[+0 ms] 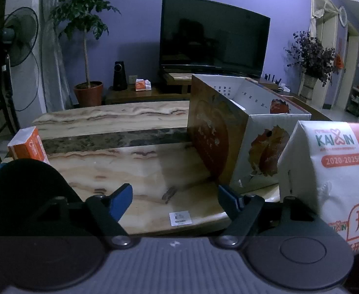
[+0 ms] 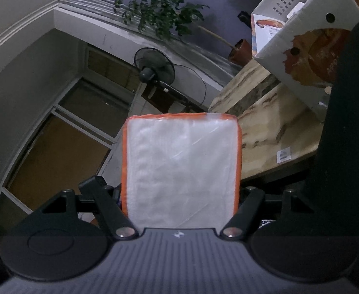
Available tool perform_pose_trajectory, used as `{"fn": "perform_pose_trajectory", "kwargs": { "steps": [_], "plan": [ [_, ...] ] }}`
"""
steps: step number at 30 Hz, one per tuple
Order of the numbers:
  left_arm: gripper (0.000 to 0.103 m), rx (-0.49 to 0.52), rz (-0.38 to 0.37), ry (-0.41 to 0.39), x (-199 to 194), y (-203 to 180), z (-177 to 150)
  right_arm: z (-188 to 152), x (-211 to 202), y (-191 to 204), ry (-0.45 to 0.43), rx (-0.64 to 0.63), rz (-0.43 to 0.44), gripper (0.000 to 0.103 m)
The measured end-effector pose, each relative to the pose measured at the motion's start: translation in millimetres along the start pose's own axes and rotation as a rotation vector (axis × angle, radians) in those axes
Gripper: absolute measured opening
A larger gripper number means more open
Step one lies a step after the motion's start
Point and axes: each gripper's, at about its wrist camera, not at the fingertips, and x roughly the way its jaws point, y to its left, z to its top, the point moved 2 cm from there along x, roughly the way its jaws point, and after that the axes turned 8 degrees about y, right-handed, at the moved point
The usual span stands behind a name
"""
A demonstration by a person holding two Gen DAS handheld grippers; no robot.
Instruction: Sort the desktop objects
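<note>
Holding your left gripper (image 1: 175,197) over the near part of the marble table (image 1: 110,169), you had its blue-padded jaws standing apart with nothing between them; only bare tabletop and a small white label (image 1: 180,218) showed in the gap. Your right gripper (image 2: 180,196) was clamped on a tissue pack (image 2: 181,171), white with an orange border, which filled the whole space between its fingers and pointed past the table's edge toward a standing fan (image 2: 154,69). In the left wrist view a large white and orange pack (image 1: 333,171) stood close at the right, just beside an open cardboard box (image 1: 240,132) printed with a reddish picture. That box sat on the table's right half. A smaller orange and white pack (image 1: 28,145) stood at the table's left edge, well apart from the box. Behind the table were a dark television (image 1: 213,34) and a potted tree (image 1: 86,49).
</note>
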Motion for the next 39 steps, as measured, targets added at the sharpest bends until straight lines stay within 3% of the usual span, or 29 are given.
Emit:
{"fn": "perform_pose_trajectory", "kwargs": {
  "steps": [20,33,39],
  "plan": [
    [0.075,0.01,0.004,0.022,8,-4,0,1,11,3,0.027,-0.01,-0.048,0.075],
    [0.082,0.043,0.001,0.017,6,-8,-2,12,-1,11,-0.094,-0.048,-0.1,0.074],
    [0.084,0.061,-0.041,0.013,3,-10,-3,29,-2,15,-0.153,-0.073,-0.1,0.074]
  ]
}}
